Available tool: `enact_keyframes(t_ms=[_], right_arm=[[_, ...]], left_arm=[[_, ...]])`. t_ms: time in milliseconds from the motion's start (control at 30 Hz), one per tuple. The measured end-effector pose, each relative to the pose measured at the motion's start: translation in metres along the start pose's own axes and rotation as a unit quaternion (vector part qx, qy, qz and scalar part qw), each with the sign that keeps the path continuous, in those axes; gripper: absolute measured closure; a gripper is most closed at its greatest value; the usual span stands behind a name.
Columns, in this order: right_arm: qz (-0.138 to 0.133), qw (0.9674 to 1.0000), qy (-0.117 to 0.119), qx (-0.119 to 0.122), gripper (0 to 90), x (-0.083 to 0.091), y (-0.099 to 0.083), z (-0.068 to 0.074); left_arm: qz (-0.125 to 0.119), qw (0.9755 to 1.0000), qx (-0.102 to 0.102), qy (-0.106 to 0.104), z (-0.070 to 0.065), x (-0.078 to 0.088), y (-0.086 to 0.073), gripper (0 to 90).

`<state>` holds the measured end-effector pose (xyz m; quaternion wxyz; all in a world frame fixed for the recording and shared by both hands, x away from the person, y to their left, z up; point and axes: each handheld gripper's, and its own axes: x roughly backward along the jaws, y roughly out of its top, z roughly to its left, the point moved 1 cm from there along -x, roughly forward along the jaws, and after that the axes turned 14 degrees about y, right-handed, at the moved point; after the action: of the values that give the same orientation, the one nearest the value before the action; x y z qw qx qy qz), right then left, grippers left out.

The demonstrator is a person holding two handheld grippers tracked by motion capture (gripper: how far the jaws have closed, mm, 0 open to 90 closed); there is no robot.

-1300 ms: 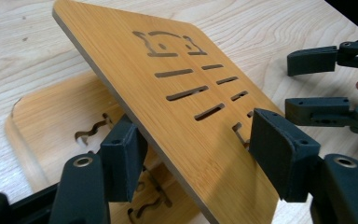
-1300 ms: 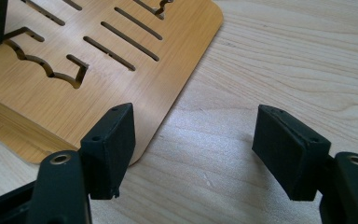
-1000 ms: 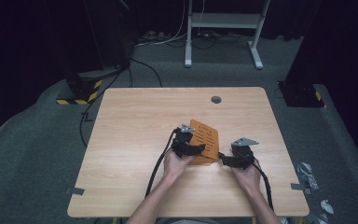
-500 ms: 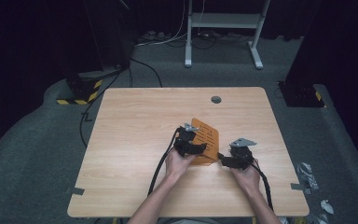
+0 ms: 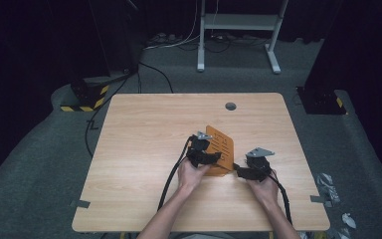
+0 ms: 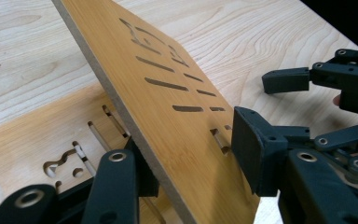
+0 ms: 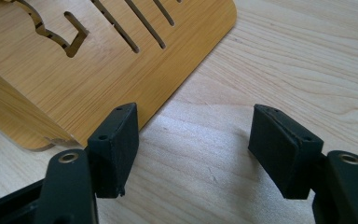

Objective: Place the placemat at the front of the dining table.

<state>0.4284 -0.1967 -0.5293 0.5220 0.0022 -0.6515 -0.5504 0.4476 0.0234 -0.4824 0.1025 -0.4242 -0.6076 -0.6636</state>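
A slotted bamboo board [image 6: 168, 107] stands tilted up on one edge between the jaws of my left gripper [image 6: 196, 163], which have just been closing on it. One pad presses its top face and the other sits behind its lower edge. A second slotted board [image 6: 37, 140] lies flat on the table beneath. In the high view the orange boards [image 5: 221, 144] lie right of centre, with my left gripper [image 5: 214, 158] on them. My right gripper [image 7: 196, 149] stands open over bare wood beside a rounded board corner [image 7: 98, 70], holding nothing. It sits just right of the boards [image 5: 241, 172].
The light wooden table [image 5: 144, 149] has a round cable hole [image 5: 230, 106] near its far edge. Black cables trail from both grippers toward the near edge. One finger of the right gripper [image 6: 289, 80] shows beyond the tilted board.
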Motion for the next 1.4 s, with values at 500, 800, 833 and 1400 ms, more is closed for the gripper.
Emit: enact_keyframes(t_ms=[500,800,833,1400], right_arm=[[-0.006,0.9993,-0.037,0.007,35.5,0.017,-0.01,-0.02],[-0.007,0.9989,-0.045,0.012,35.7,0.017,-0.011,-0.019],[-0.007,0.9986,-0.051,0.013,35.7,0.017,-0.011,-0.018],[-0.008,0.998,-0.061,0.016,36.0,0.018,-0.013,-0.016]], left_arm=[[-0.031,0.9995,0.001,-0.009,-0.004,0.005,0.003,64.5],[-0.039,0.999,0.004,-0.02,-0.006,0.007,0.003,71.4],[-0.042,0.9988,0.006,-0.023,-0.007,0.008,0.003,72.2],[-0.079,0.9944,0.01,-0.07,-0.011,0.022,0.008,86.0]])
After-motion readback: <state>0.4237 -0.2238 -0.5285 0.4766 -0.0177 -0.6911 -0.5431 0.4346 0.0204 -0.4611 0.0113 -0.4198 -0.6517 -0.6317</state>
